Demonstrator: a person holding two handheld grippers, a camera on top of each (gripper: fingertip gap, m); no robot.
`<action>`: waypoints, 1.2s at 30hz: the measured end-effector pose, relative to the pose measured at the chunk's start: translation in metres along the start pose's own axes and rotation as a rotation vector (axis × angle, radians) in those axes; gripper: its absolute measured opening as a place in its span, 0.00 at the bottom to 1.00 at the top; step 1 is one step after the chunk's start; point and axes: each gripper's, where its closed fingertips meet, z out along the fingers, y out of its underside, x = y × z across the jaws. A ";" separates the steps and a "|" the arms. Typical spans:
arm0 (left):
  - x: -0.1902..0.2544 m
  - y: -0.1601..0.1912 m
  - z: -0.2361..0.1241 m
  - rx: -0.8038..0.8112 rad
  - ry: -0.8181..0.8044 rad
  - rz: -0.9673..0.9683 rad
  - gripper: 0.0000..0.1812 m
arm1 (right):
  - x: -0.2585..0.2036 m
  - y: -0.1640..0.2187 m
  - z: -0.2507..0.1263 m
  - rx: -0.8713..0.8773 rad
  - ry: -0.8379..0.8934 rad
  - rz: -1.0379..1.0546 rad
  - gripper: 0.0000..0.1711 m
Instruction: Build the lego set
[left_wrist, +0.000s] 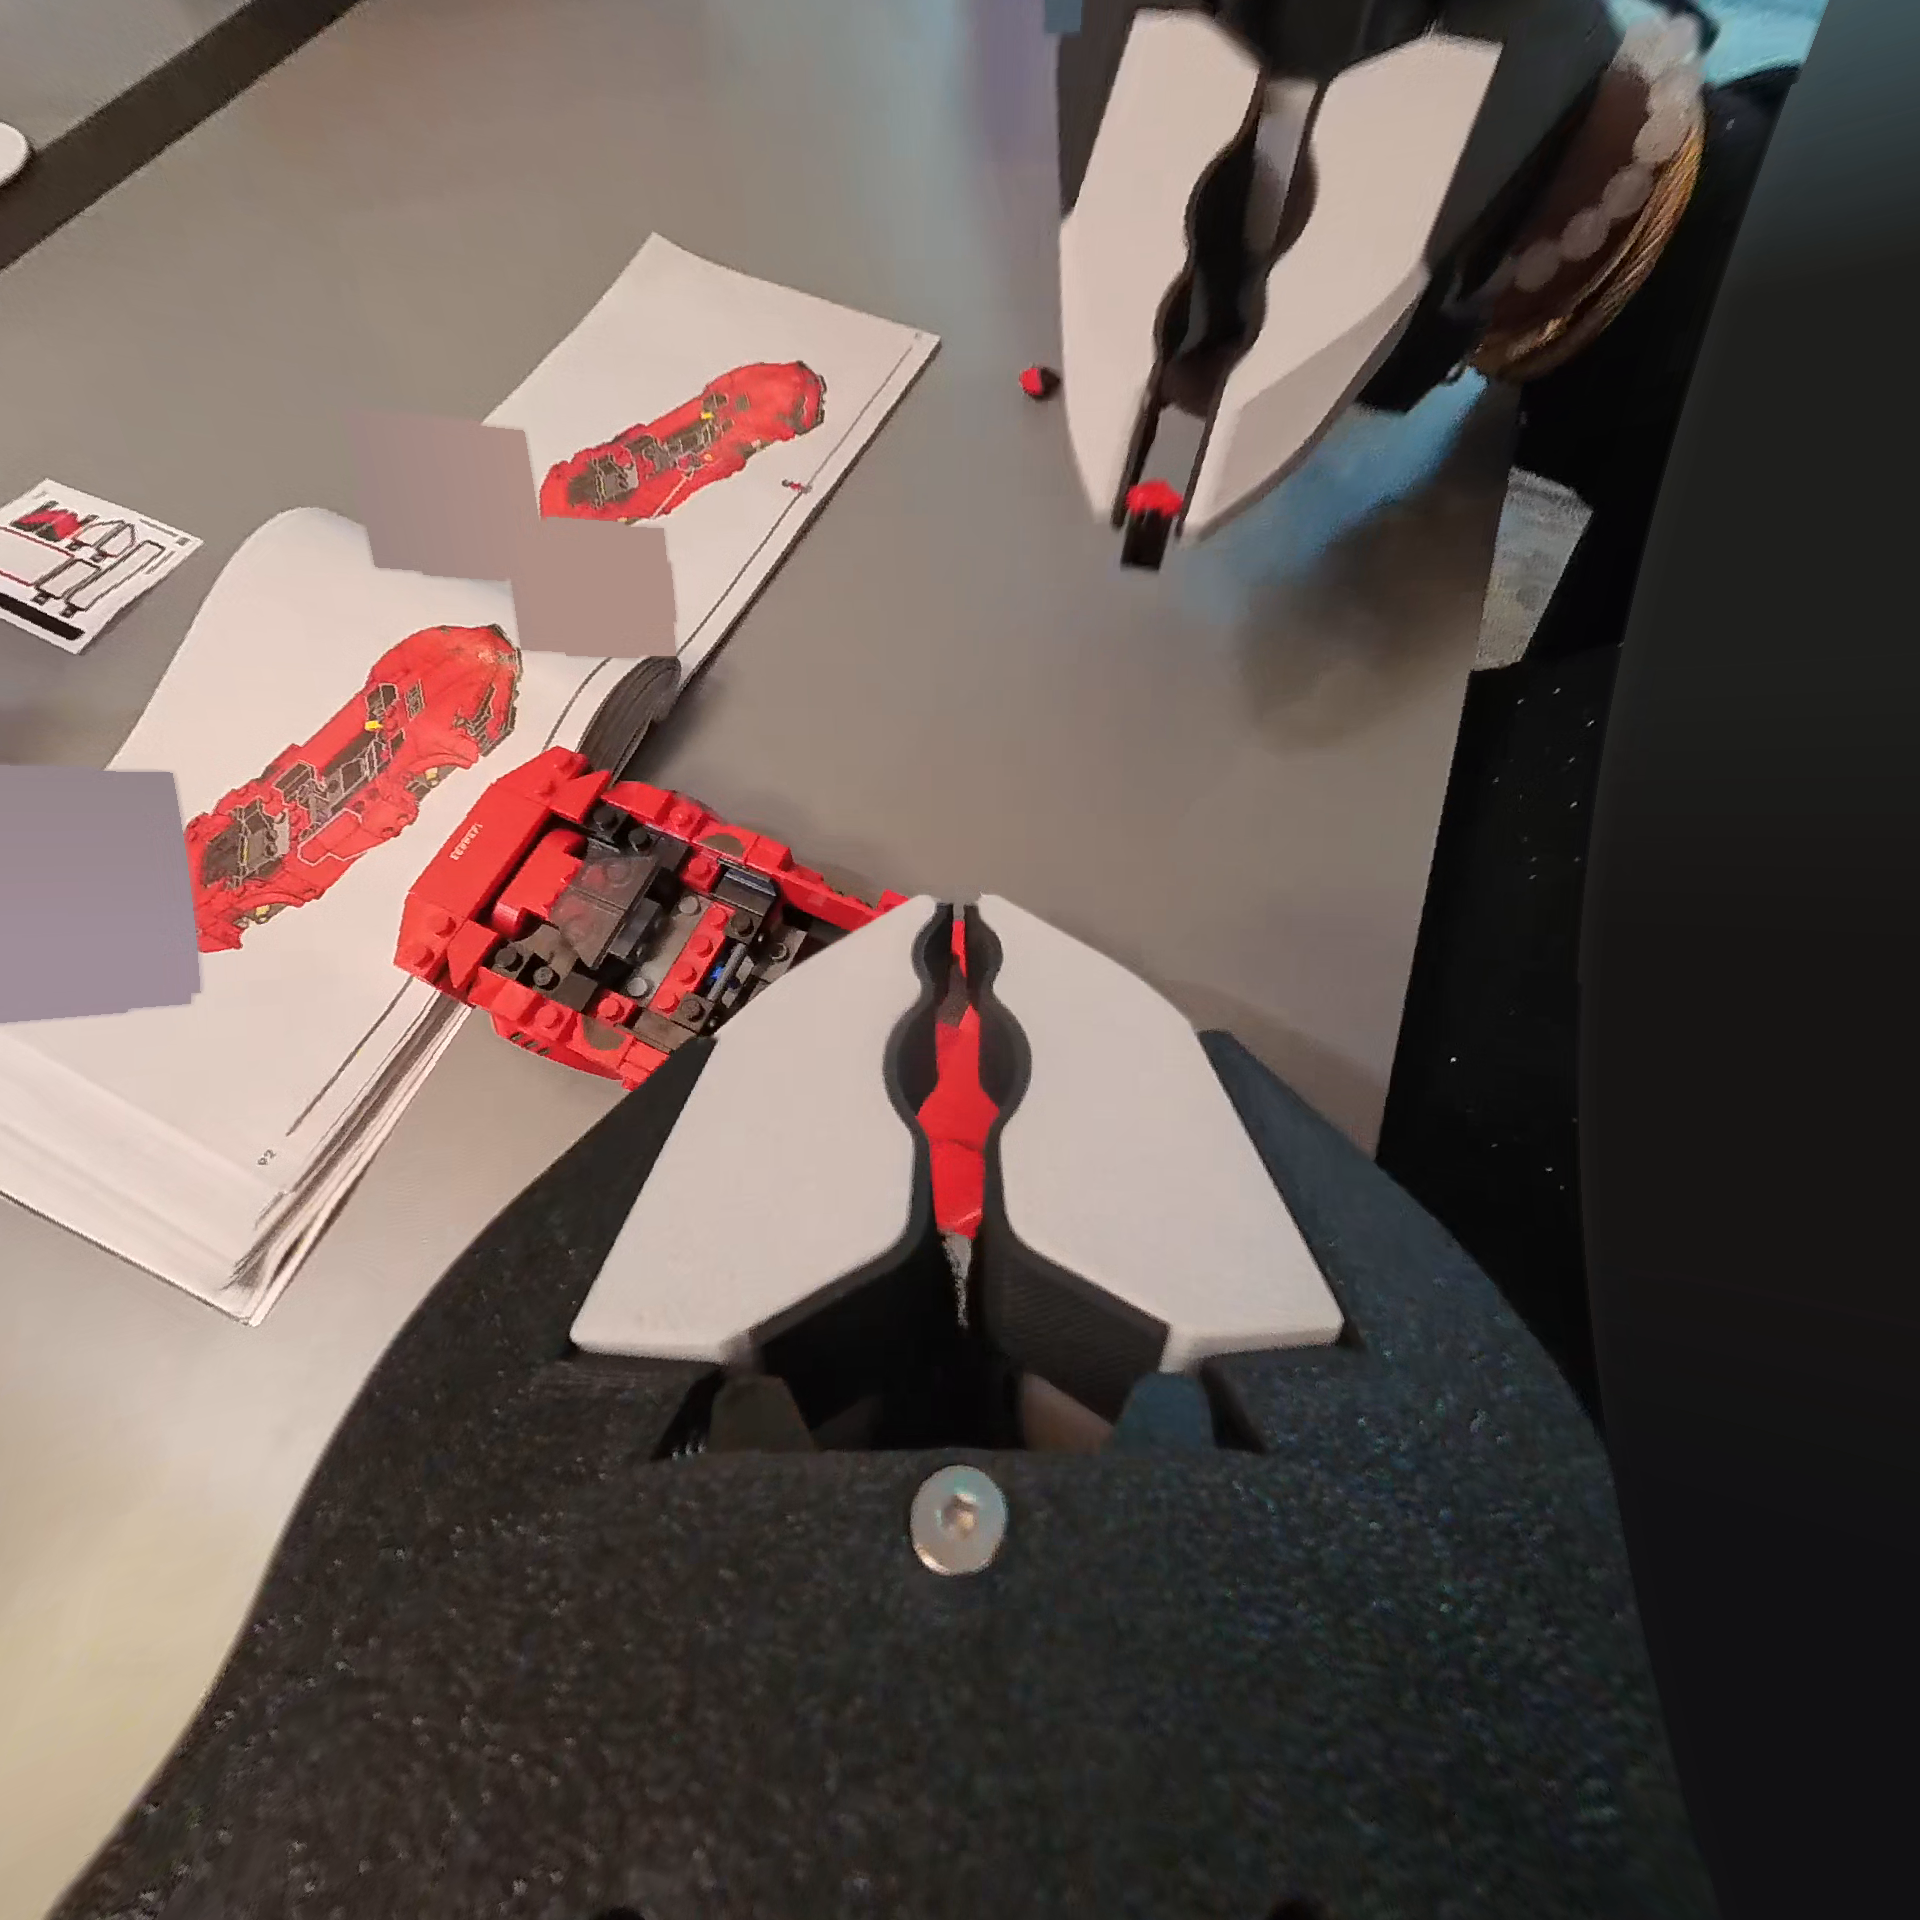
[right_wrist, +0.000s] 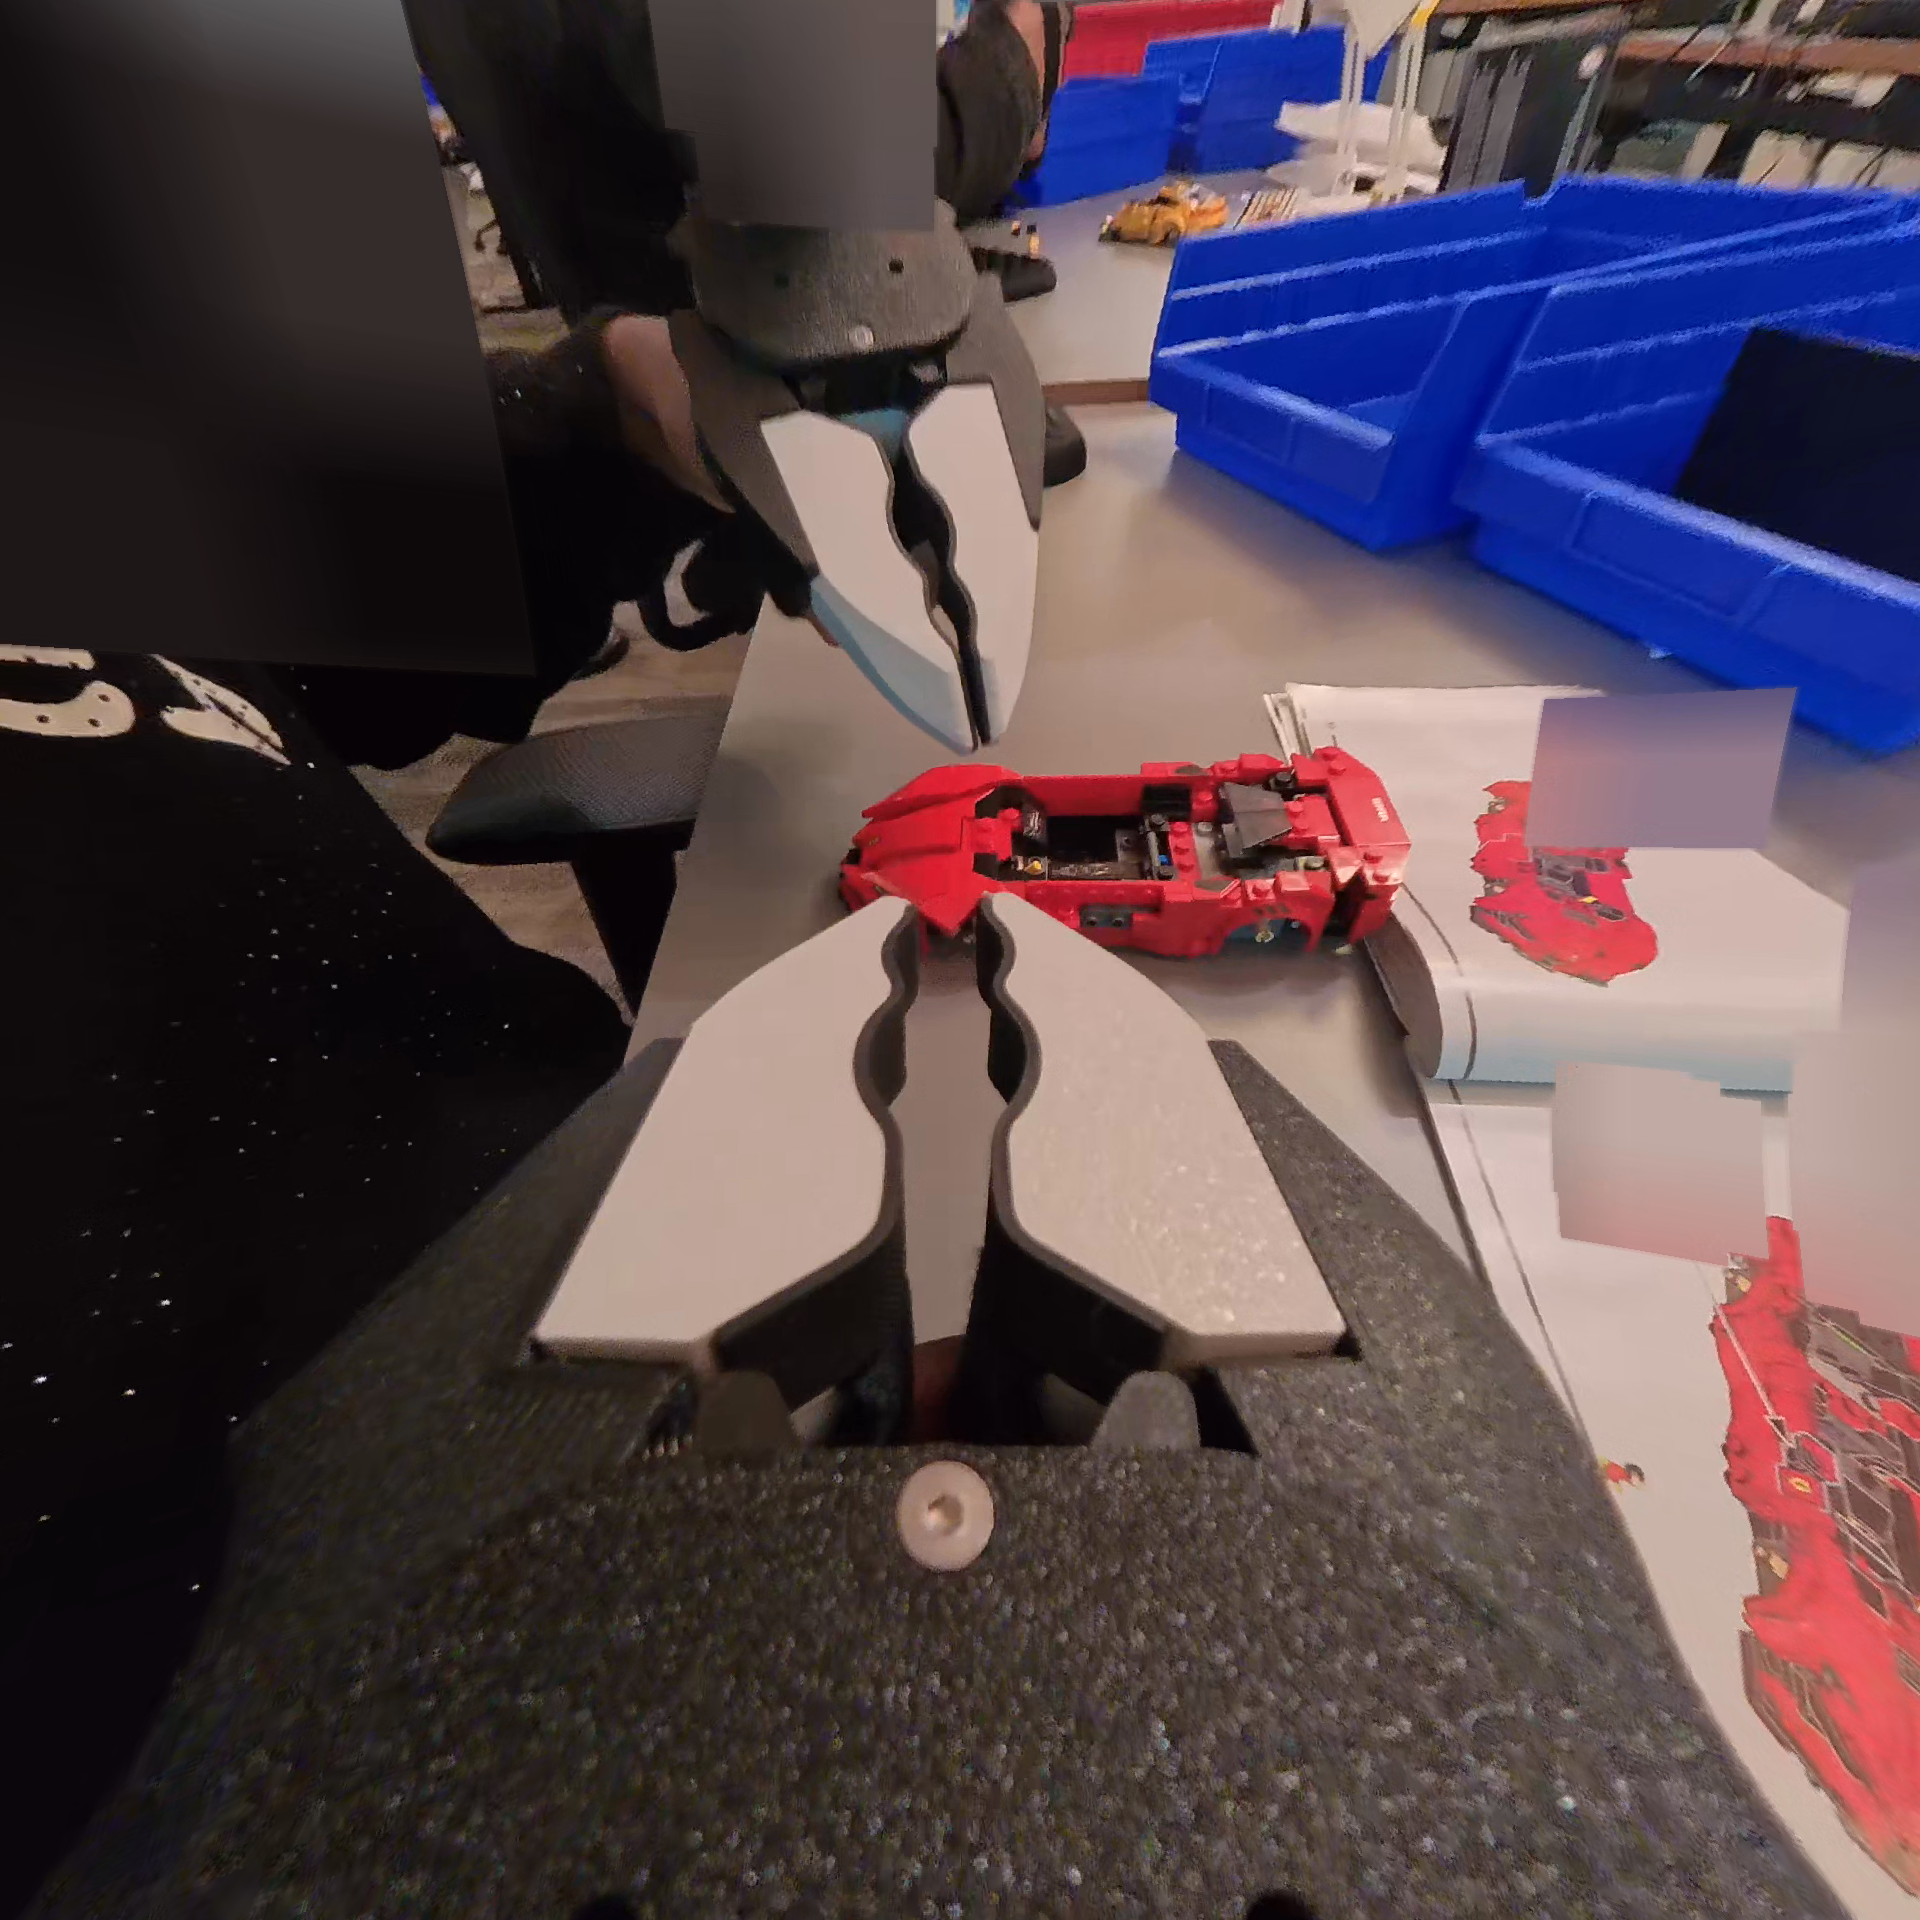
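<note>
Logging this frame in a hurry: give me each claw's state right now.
Left claw: closed, nothing visibly held.
Right claw: closed on a small red and black piece.

My tongs' fingers (right_wrist: 748, 1132) pale grey on speckled black bodies; the car (right_wrist: 1132, 862) red with black insides; booklet (left_wrist: 312, 935) white, printed red; table (left_wrist: 1039, 727) grey; bins (right_wrist: 1558, 416) bright blue; my held piece (left_wrist: 1151, 499) red.

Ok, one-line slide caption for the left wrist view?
Left gripper shut above the red car; right gripper holds a small red brick.
</note>
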 end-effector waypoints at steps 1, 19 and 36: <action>-0.001 0.001 0.001 -0.007 0.002 0.007 0.01 | 0.000 -0.002 -0.004 0.016 0.013 0.000 0.06; 0.002 -0.016 -0.001 0.096 0.028 0.030 0.01 | 0.005 0.005 -0.034 0.041 0.131 0.027 0.06; 0.009 -0.018 0.005 0.099 0.030 0.026 0.03 | 0.003 0.002 -0.037 0.046 0.141 0.015 0.06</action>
